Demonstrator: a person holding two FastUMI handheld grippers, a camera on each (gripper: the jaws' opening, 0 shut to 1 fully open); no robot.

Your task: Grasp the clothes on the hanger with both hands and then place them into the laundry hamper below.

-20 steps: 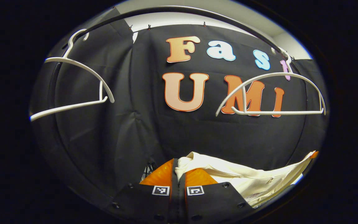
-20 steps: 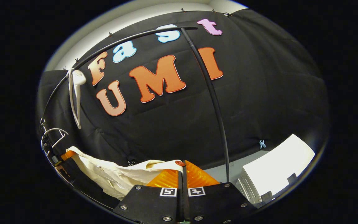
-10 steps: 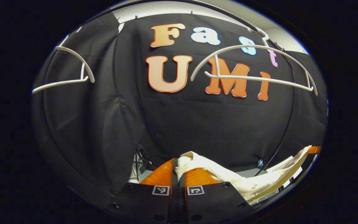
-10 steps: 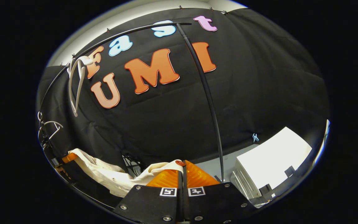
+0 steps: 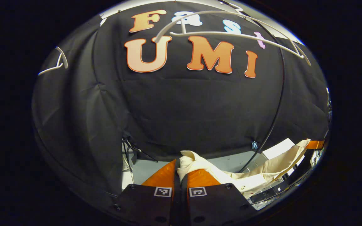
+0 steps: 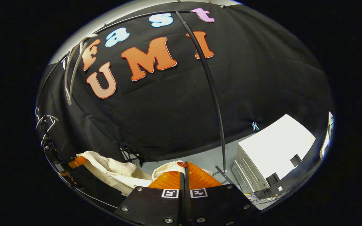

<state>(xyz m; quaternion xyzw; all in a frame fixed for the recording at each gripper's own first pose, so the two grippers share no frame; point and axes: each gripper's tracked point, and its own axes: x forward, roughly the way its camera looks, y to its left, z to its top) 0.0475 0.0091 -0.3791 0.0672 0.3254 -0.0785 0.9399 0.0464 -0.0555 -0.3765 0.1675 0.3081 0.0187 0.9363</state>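
Cloth wall [image 5: 200, 106] looms behind everything, and over it in the left gripper view hangs a bare white hanger [image 5: 231, 34], nothing draped on it. In the right gripper view the dark rail [image 6: 214, 103] curves down the backdrop, with a white box unit [image 6: 272, 160] standing on the floor to its side. And there is the garment: a cream shirt [image 5: 262, 172] slung in mid-air between the two tools, off the hanger and sagging in the middle. The left gripper [image 5: 180, 168] has its jaws pressed together on a bunched fold of that shirt, cloth bulging up over the tips. The right gripper [image 6: 184, 171] is pinching the other end, jaws tight together on an edge that carries a small reddish button [image 6: 181, 164]. A second white hanger [image 6: 72, 72] shows edge-on near the rail's far end. So the grasp with both hands looks done and the shirt appears clear of the hanger. What is left, by this reckoning, is the lowering and the release into the laundry hamper, which sits somewhere below these pictures.
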